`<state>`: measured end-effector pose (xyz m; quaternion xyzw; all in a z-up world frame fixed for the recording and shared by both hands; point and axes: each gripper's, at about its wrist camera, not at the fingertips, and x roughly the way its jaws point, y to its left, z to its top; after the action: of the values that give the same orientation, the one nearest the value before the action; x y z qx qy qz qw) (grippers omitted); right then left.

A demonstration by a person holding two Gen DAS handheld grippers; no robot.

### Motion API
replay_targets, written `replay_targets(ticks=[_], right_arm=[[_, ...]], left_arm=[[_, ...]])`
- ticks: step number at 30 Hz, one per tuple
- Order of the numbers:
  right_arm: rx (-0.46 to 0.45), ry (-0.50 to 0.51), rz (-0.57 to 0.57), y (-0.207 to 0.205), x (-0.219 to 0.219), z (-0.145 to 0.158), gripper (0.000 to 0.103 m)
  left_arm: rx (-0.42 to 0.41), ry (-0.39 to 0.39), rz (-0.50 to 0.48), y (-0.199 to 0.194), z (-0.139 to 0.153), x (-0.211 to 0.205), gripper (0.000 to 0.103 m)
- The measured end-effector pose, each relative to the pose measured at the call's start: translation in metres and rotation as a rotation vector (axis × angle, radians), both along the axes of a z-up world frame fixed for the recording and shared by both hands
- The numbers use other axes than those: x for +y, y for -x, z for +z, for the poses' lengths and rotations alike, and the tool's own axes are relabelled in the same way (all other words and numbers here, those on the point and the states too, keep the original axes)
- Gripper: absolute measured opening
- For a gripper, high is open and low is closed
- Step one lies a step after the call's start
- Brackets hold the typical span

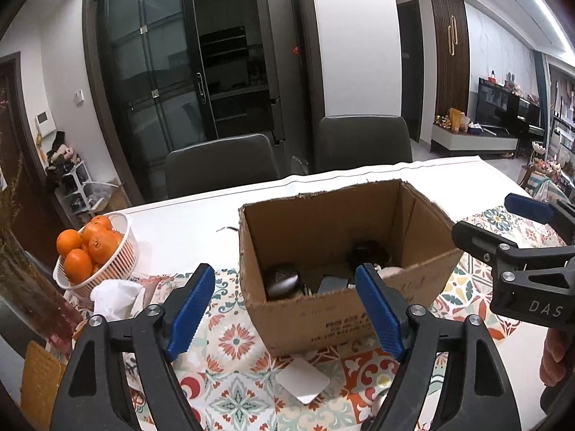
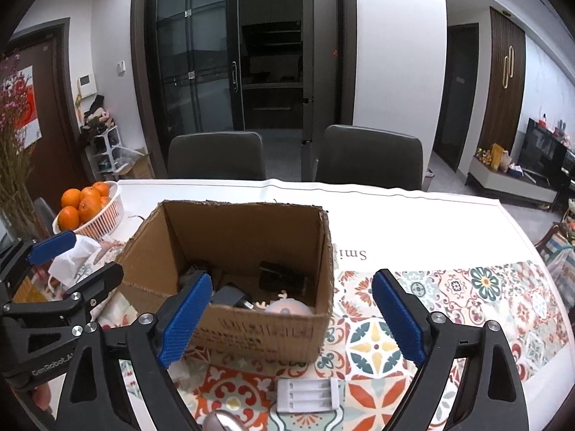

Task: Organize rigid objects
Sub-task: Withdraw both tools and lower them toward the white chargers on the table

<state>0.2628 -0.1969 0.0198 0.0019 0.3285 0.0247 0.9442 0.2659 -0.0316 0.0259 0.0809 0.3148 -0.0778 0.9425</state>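
An open cardboard box [image 1: 309, 319] [image 2: 258, 330] stands on the patterned cloth and holds several small objects: a dark rounded object [image 1: 282, 282], a black item [image 2: 284, 274], a dark adapter [image 2: 230, 296] and a pale round thing [image 2: 287, 309]. My left gripper [image 1: 287, 309] is open and empty, just in front of the box; it also shows in the right wrist view [image 2: 77, 255]. My right gripper [image 2: 291, 323] is open and empty, near the box's front wall; it also shows in the left wrist view [image 1: 501, 221]. A white battery holder [image 2: 307, 393] [image 1: 302, 380] lies on the cloth in front of the box. A silvery round object [image 2: 221, 422] sits at the bottom edge.
A white basket of oranges [image 1: 107, 251] [image 2: 104, 215] stands left of the box, with a crumpled tissue [image 1: 115, 296] [image 2: 73, 258] beside it. A vase of dried flowers [image 2: 14, 165] is at far left. Two grey chairs [image 1: 222, 165] [image 1: 363, 142] stand behind the table.
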Motion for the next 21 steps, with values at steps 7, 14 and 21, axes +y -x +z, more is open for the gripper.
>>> replay_targets(ticks=[7,14,21], right_arm=[[0.016,-0.023,0.001,0.014,-0.007,-0.009,0.094],[0.054,-0.052,-0.001,0.025,-0.013,-0.027,0.095],[0.080,-0.053,-0.025,0.035,-0.015,-0.049,0.097]], left_arm=[[0.029,0.004,-0.004,0.015,-0.011,-0.006,0.083],[0.063,0.016,0.013,0.029,-0.027,-0.009,0.087],[0.108,0.031,0.058,0.041,-0.047,-0.006,0.093]])
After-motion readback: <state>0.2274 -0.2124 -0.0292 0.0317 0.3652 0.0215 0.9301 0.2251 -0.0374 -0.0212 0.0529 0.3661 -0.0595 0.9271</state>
